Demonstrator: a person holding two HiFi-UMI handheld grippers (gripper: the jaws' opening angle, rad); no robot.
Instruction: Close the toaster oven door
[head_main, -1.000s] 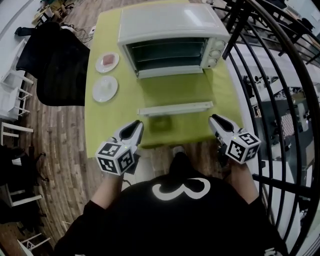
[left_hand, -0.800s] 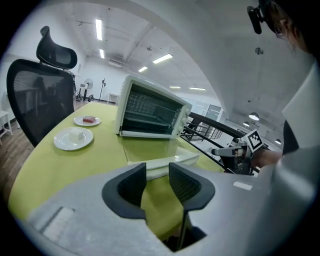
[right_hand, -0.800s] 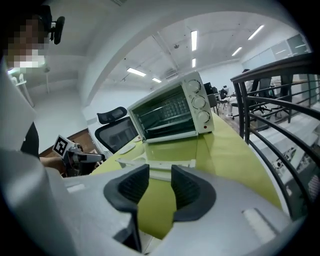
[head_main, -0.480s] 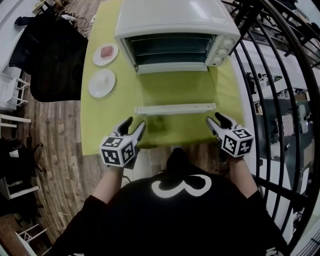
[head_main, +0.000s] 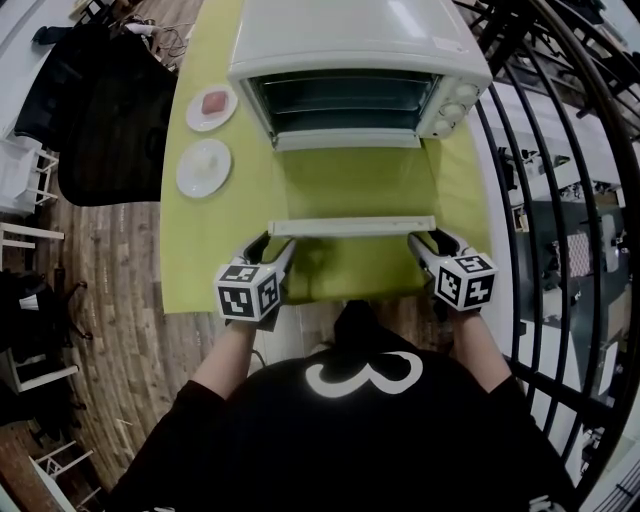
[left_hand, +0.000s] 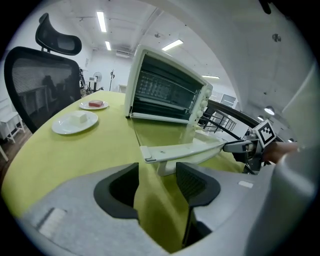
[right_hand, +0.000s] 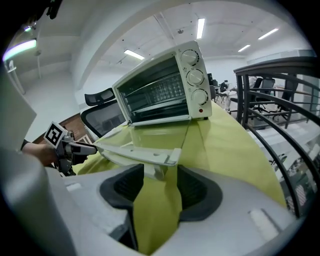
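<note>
The left gripper (head_main: 272, 246), which a second ago was hanging nearly shut over the near edge of the lime-green cloth-covered counter (head_main: 200, 262), is now reaching the left end of the long white bar handle (head_main: 352, 226). Its jaws are opening wide, the handle's end is sitting at their mouth and no pad is pressing on it. The clear glass toaster oven door (head_main: 350, 185) is lying fully open and flat in front of the white toaster oven (head_main: 350, 40), unchanged, so the closing is not yet beginning. The right gripper (head_main: 430, 240) is mirroring this at the handle's right end, jaws also opening and gripping nothing. Judging by this, both grippers are lining up to take or push up the handle and swing the door shut. Around them, a black mesh office chair (head_main: 100, 110) is standing off the counter's left side. A white plate with a pinkish piece (head_main: 212, 105) and a second white plate with a pale piece (head_main: 204, 166) are sitting well left of the door's swing. Nothing is resting on the glass. A black metal railing (head_main: 540, 150) is crowding the right side, leaving the right arm little room.
</note>
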